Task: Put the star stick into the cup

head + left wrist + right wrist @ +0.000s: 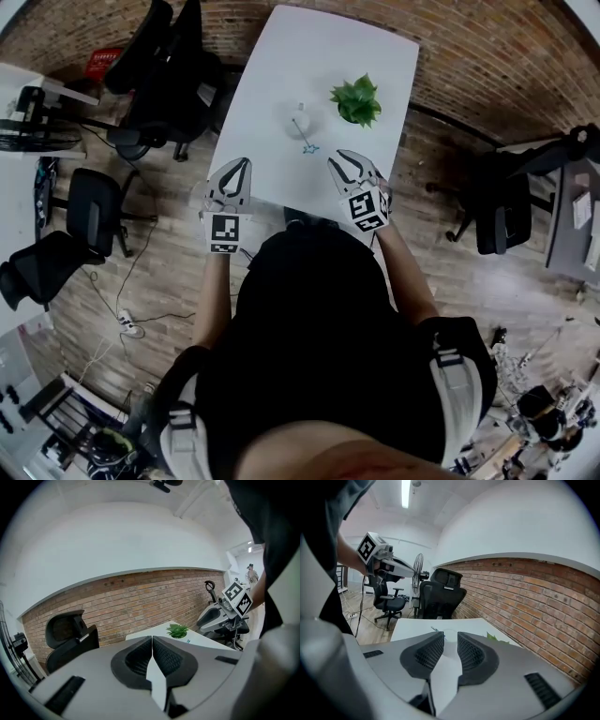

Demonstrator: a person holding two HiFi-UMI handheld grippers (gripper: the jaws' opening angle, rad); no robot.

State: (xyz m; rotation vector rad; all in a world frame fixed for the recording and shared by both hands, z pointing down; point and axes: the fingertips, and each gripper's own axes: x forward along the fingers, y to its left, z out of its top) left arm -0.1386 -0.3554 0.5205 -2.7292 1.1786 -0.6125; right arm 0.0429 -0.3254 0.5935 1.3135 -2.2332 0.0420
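**Torso near, 2 claws out front — reach pending**

Forearms hold the left claw [239, 167] and right claw [342, 157] at the near edge of the counter [281, 66], tipped slightly down. Left jaws are pressed together, empty; right jaws stand slightly apart, holding nothing. On the counter lies the star stick [307, 141], star end toward the person, by the cup [297, 119]. Approach step, I judge — next a claw must advance and pinch that thin stick.

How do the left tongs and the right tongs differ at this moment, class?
The left tongs are closed, jaws meeting; the right tongs stand open with a gap. The right tongs sit nearer the star stick than the left tongs. Both are empty and point toward the white table.
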